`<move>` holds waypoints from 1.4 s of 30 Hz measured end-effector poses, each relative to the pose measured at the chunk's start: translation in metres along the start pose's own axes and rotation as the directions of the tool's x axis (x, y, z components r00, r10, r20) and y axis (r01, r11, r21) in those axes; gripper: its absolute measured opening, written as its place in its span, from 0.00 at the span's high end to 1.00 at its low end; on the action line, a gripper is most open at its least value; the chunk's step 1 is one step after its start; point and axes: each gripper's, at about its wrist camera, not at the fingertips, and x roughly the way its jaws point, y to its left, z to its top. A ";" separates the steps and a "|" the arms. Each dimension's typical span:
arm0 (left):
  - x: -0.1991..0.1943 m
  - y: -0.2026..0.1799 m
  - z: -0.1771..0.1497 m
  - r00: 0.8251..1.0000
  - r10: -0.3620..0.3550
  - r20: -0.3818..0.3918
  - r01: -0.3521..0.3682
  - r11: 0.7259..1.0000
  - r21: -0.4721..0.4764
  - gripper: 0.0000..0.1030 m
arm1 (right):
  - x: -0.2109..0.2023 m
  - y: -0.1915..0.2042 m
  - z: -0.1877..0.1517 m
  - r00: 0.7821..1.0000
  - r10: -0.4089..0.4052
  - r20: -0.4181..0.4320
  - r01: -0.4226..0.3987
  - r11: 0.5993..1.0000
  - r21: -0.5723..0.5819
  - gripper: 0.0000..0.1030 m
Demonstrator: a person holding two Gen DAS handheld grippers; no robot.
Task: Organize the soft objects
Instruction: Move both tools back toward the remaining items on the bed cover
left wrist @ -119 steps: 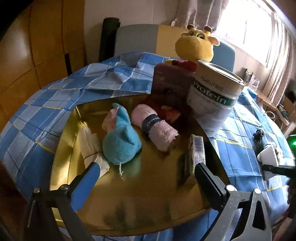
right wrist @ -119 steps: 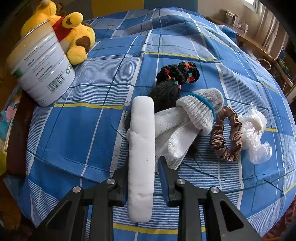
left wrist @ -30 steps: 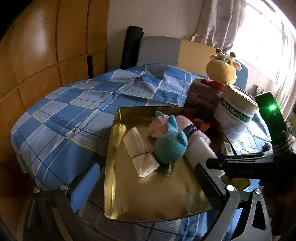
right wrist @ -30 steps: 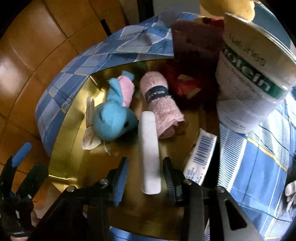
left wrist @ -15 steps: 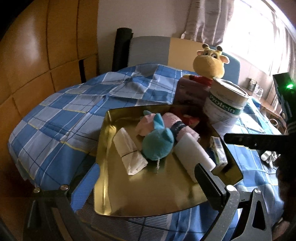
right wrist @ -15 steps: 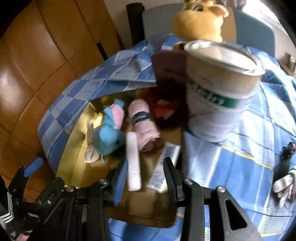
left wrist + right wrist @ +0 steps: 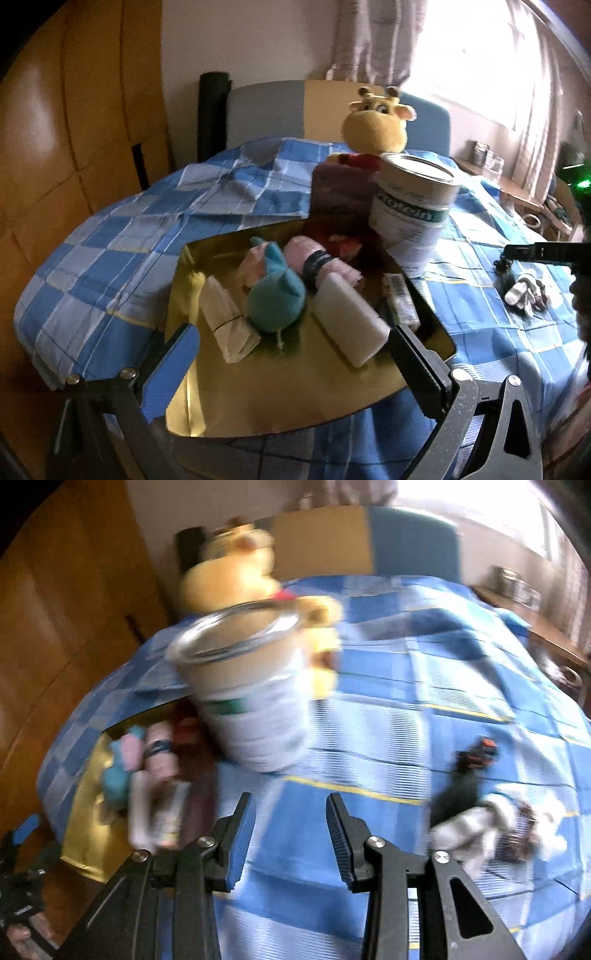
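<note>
Gold tray (image 7: 258, 406), blue checked cloth (image 7: 122, 240), teal plush (image 7: 275, 302).

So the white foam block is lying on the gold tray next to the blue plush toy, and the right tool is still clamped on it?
Not quite. The white foam block does lie on the gold tray beside the blue plush toy, but the right wrist view shows the right tool open and empty.

From my left camera I see warm wood panelling (image 7: 74, 155) filling the left side. Far ahead, a pale wall (image 7: 258, 40) rises behind a grey, tan and blue headboard (image 7: 306, 110). On the far right, curtains (image 7: 373, 40) frame a bright window (image 7: 480, 55), daylight washing in.
</note>
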 end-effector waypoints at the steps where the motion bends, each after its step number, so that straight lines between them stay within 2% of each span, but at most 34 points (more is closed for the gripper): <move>1: -0.001 -0.004 0.002 1.000 -0.006 0.005 0.006 1.000 0.008 0.00 | -0.004 -0.017 0.000 1.000 -0.028 0.008 0.028 0.999 0.025 0.62; 7: -0.004 -0.031 0.011 0.998 -0.058 0.014 0.057 0.996 0.069 0.00 | -0.021 -0.103 -0.006 0.984 -0.173 0.035 0.164 0.969 0.186 0.62; 10: -0.004 -0.049 0.016 0.997 -0.082 0.016 0.080 0.991 0.109 0.00 | -0.028 -0.148 -0.014 0.967 -0.250 0.040 0.230 0.933 0.275 0.62; 14: -0.004 -0.074 0.020 0.994 -0.113 0.012 0.110 0.982 0.156 0.00 | -0.033 -0.202 -0.034 0.935 -0.351 0.039 0.304 0.856 0.419 0.62; 16: -0.003 -0.087 0.022 0.992 -0.122 0.007 0.119 0.975 0.186 0.00 | -0.033 -0.227 -0.050 0.927 -0.375 0.000 0.321 0.795 0.515 0.62; 17: -0.001 -0.093 0.022 0.992 -0.127 0.004 0.124 0.972 0.199 0.00 | -0.033 -0.236 -0.054 0.931 -0.365 -0.025 0.316 0.768 0.557 0.62; 19: 0.002 -0.106 0.022 0.989 -0.148 -0.010 0.147 0.964 0.222 0.00 | -0.043 -0.252 -0.060 0.936 -0.351 0.004 0.267 0.721 0.639 0.62; 21: 0.005 -0.119 0.023 0.986 -0.166 -0.020 0.165 0.955 0.245 0.00 | -0.047 -0.261 -0.064 0.936 -0.352 0.005 0.257 0.692 0.675 0.62; 25: 0.014 -0.142 0.022 0.980 -0.193 -0.051 0.200 0.937 0.286 0.00 | -0.049 -0.272 -0.071 0.953 -0.302 0.013 0.197 0.653 0.732 0.62; 34: 0.031 -0.186 0.022 0.964 -0.244 -0.104 0.265 0.902 0.342 0.00 | -0.047 -0.275 -0.077 0.962 -0.273 0.016 0.165 0.627 0.762 0.62; 42: 0.052 -0.222 0.017 0.940 -0.297 -0.170 0.340 0.864 0.371 0.00 | -0.049 -0.278 -0.078 0.963 -0.267 0.026 0.150 0.615 0.774 0.62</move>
